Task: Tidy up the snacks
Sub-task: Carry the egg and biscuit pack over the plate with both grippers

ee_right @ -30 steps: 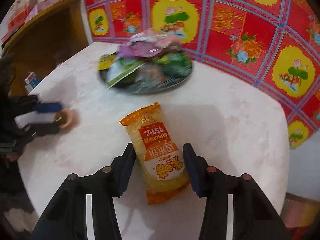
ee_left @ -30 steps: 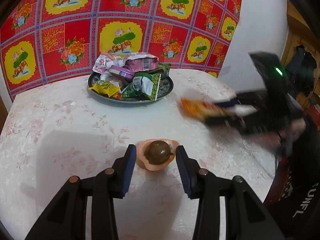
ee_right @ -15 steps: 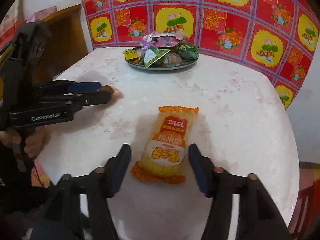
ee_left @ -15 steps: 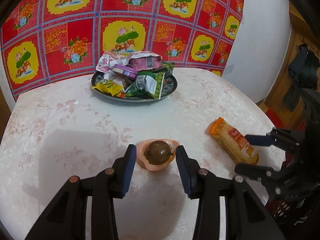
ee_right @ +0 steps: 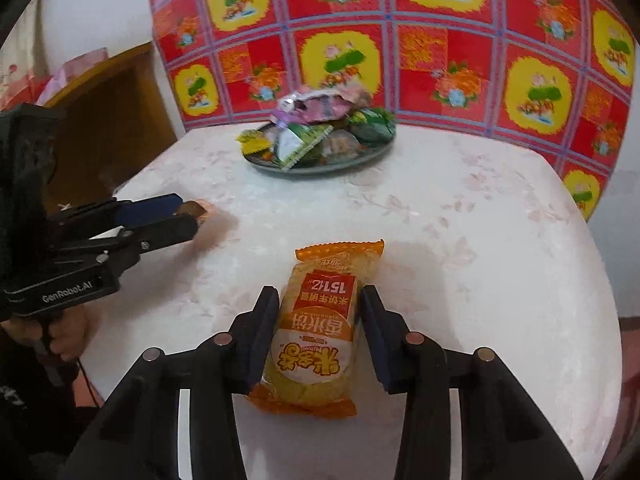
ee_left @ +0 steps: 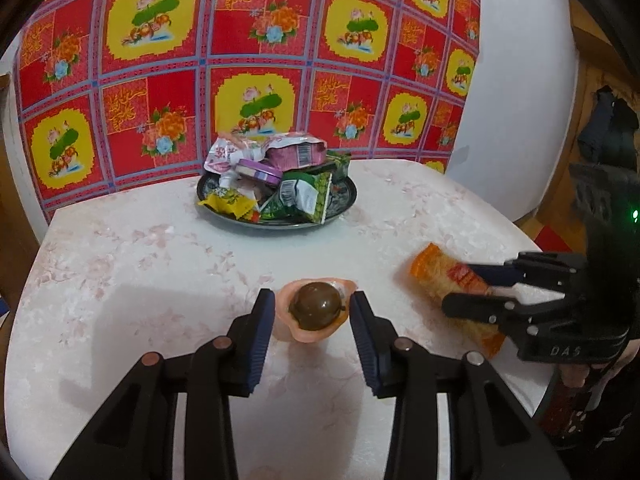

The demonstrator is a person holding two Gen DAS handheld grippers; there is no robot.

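Snacks first: the orange and yellow plastic-wrapped rice cracker pack (ee_right: pixel 316 336) lies flat on the pale floral counter (ee_right: pixel 480 240), between the fingers of the right gripper (ee_right: pixel 318 334), whose jaws are closing on it; the left pad looks about touching the wrapper, the right one seems a hair off, so I wouldn't call it grasped yet. That pack is probably light, crinkly and slippery, with brittle stuff inside, so I'd pinch it across the fat middle and go gentle, not by the crimped end flaps. The dark brown round sweet in its peach-coloured soft wrapper (ee_left: pixel 316 307) sits between the fingers of the left gripper (ee_left: pixel 312 312), also closing in, with slivers of gap on both sides. It's small and round, likely to roll or squirt out, so grab the ball itself, not the floppy skirt. The dark round plate piled with snack packets (ee_left: pixel 344 204) is at the far side of the counter. Only the left wrist view shows the sweet properly; the right one hides it behind the fingers but shows the pack's printed label
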